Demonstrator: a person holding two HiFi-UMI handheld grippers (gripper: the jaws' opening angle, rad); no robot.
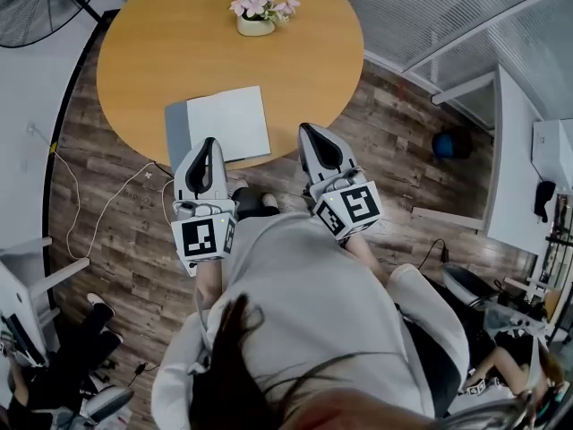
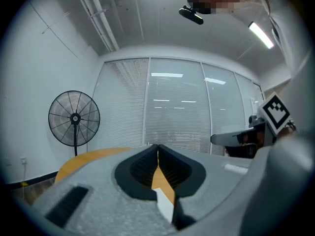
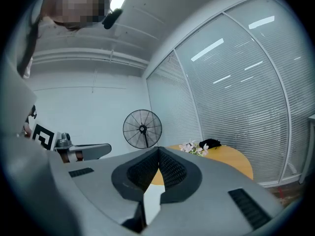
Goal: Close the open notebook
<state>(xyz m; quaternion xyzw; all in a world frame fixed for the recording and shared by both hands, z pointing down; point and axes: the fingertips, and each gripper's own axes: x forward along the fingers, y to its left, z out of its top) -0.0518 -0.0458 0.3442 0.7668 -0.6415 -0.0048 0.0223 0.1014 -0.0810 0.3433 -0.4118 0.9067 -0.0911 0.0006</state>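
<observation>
The notebook (image 1: pixel 224 122) lies flat at the near edge of the round wooden desk (image 1: pixel 152 52), straight in front of you. It shows one broad white face with a narrower grey strip along its left side. From the head view I cannot tell for sure whether that is a closed cover with a grey spine or a page lying open, so treat the closing as unconfirmed. No leaf is raised, and nothing is caught in either tool.

Your left gripper (image 1: pixel 208 146) points level, and its tip overlaps the notebook's near left corner in the head view; whether it touches is unclear. Its fingers are pressed together on nothing. Your right gripper (image 1: pixel 309 133) sits just beside the notebook's right edge, off the desk rim, fingers likewise closed and empty.

If the notebook is still open, the whole fold-over is left to do. Further back, the flower pot (image 1: pixel 256 12) stands well apart from your work.
</observation>
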